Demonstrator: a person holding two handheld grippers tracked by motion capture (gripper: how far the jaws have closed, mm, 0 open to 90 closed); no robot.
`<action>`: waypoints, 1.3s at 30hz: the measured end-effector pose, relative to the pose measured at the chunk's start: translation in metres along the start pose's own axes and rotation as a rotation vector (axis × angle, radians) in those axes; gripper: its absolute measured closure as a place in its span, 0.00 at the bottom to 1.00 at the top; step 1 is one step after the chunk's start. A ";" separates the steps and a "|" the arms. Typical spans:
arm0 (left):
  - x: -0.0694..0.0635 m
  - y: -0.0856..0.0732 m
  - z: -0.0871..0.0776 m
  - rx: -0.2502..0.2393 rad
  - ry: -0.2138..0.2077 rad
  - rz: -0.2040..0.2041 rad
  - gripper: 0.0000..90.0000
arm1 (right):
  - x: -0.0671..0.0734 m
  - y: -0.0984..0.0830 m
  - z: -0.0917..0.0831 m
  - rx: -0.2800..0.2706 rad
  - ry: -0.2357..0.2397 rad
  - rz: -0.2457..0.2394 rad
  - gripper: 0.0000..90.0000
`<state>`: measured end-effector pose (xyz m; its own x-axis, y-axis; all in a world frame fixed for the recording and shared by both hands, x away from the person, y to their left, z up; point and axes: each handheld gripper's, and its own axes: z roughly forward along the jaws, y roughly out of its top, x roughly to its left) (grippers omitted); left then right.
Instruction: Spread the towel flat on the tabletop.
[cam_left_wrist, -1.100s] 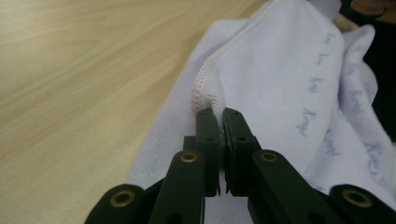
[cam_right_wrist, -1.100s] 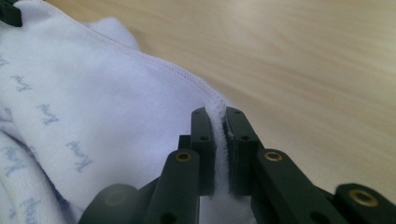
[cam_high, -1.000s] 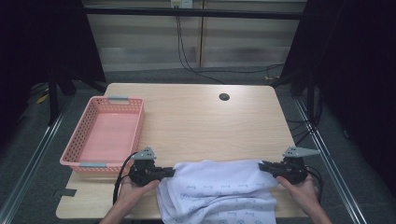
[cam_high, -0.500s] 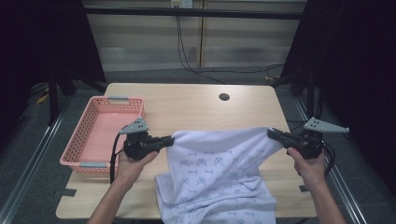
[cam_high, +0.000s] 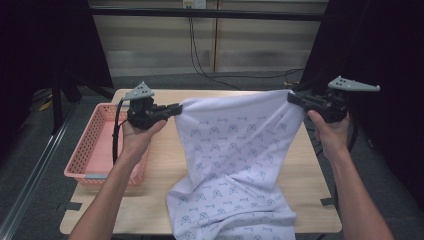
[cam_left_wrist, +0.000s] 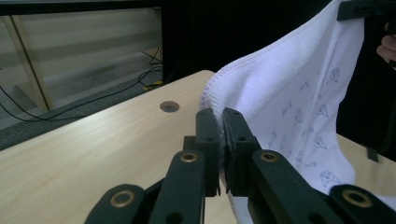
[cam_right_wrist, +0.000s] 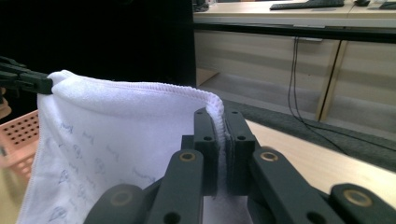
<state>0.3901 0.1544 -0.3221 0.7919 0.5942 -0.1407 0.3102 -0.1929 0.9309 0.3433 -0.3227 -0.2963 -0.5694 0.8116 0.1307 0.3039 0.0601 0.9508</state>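
A white towel (cam_high: 235, 150) with small blue prints hangs stretched between my two grippers above the wooden table (cam_high: 165, 165). My left gripper (cam_high: 176, 108) is shut on the towel's left top corner (cam_left_wrist: 220, 122). My right gripper (cam_high: 291, 97) is shut on the right top corner (cam_right_wrist: 219, 116). The towel's top edge (cam_right_wrist: 140, 88) runs taut and roughly level between them. Its lower part (cam_high: 225, 210) still lies crumpled on the table's near edge. In the left gripper view the right gripper (cam_left_wrist: 362, 9) shows at the top right, and in the right gripper view the left gripper (cam_right_wrist: 28, 81) shows at the left.
A pink plastic basket (cam_high: 92, 150) stands on the table's left side, beneath my left hand. A round cable hole (cam_left_wrist: 169, 106) sits in the far part of the tabletop. Cables trail on the floor behind the table (cam_high: 200, 65).
Both grippers have risen and moved away from the person, lifting the towel's top edge off the table. The towel has unfolded from a heap into a hanging sheet.
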 end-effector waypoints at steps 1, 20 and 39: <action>0.005 0.004 0.003 0.003 0.006 -0.007 0.96 | -0.003 0.004 0.005 0.003 -0.001 -0.004 0.96; 0.050 -0.022 0.044 0.102 0.096 -0.134 0.68 | -0.038 -0.025 0.066 0.154 -0.100 0.033 0.63; -0.066 -0.138 0.013 0.311 -0.193 -0.053 0.75 | 0.062 -0.187 -0.017 0.410 0.194 0.032 0.57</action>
<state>0.3021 0.1311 -0.4458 0.8457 0.4576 -0.2744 0.4751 -0.4118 0.7776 0.2386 -0.2936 -0.4614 -0.6754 0.6953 0.2457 0.5789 0.2934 0.7608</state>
